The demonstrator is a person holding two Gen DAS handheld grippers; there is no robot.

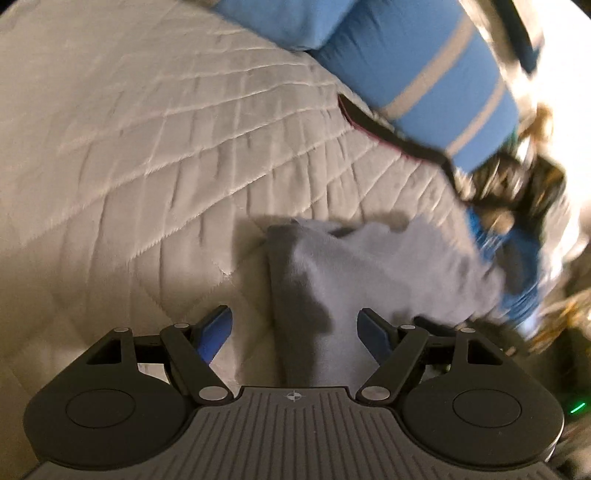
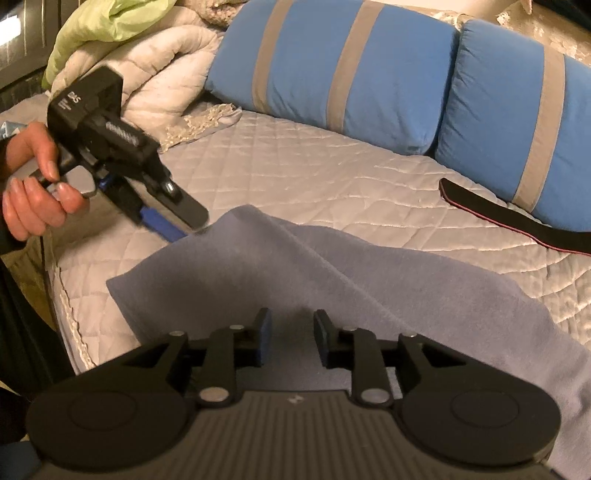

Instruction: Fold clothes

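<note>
Through my left wrist camera the picture is smeared, yet the main things read clearly. My left gripper [image 1: 293, 334] has its jaws spread wide, a blue pad on each side, and nothing is pinched between them. The grey-blue cloth [image 1: 373, 269] lies on the quilted bedspread [image 1: 147, 147] and runs straight down the gap between my fingers toward the gripper body; the pads stand clear of it on both sides. Beyond the cloth, at the upper right, sits a blue pillow [image 1: 417, 74] with pale stripes, and a black strap [image 1: 388, 136] with a reddish edge lies just below it. The far right edge is too blurred for me to say what is there.

Through my right wrist camera the view is sharper. My right gripper [image 2: 291, 341] hangs over the near part of the cloth [image 2: 295, 266], jaws parted by a narrow gap. The fabric appears to lie below the pads rather than between them, so I hold nothing. The cloth is rumpled, with a raised ridge across it. At the left a hand [image 2: 33, 184] grips the handle of my left gripper [image 2: 177, 225], whose blue-tipped fingers reach down to the cloth's far left edge. Two striped blue pillows [image 2: 332, 74] rest at the back of the bedspread [image 2: 314, 173], the strap [image 2: 509, 225] lies in front of the right one, and a bunched pale quilt [image 2: 162, 77] with a green cloth [image 2: 107, 22] on top sits at the upper left.
</note>
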